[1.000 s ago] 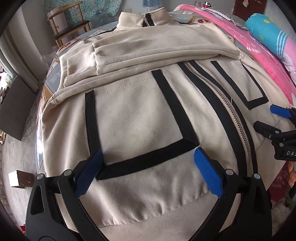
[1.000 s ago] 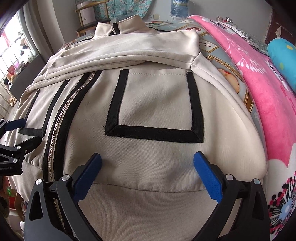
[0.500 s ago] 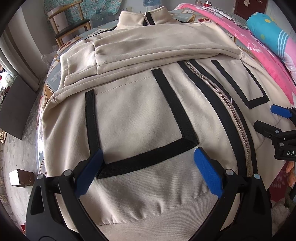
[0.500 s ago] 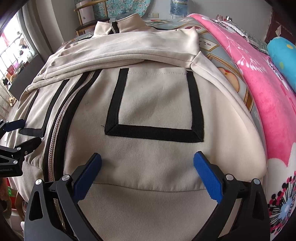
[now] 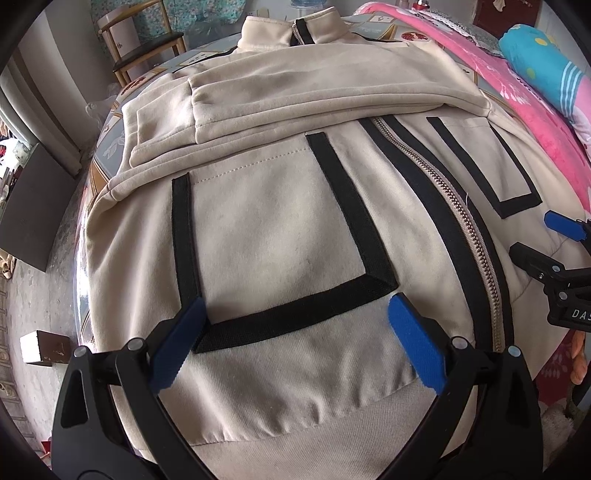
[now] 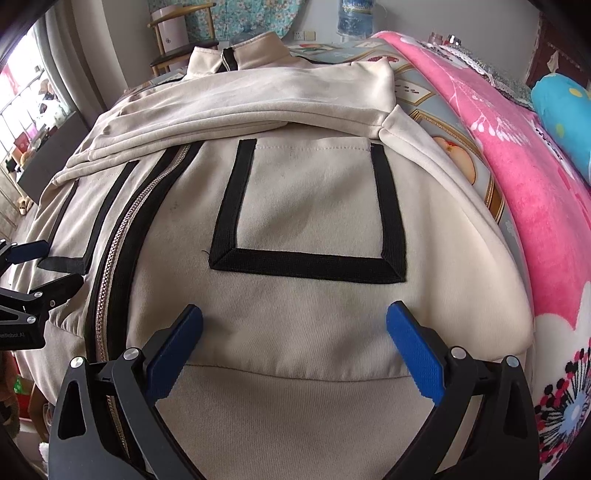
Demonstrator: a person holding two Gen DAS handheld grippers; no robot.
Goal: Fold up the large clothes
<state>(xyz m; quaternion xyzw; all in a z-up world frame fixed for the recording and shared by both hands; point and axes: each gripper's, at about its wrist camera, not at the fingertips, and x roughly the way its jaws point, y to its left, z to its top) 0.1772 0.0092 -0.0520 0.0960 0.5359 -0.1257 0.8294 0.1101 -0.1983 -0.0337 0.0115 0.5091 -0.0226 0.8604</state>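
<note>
beige jacket (image 5: 266, 229), both grippers spread, wooden chair (image 5: 147, 44) clear left view, perhaps box (image 5: 40, 347)

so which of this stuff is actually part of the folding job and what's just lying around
Part of the job:
- cream jacket, sleeves folded across its chest
- left gripper, open
- right gripper, open

Just lying about:
- pink blanket
- blue pillow
- wooden chair
- water bottle
</note>
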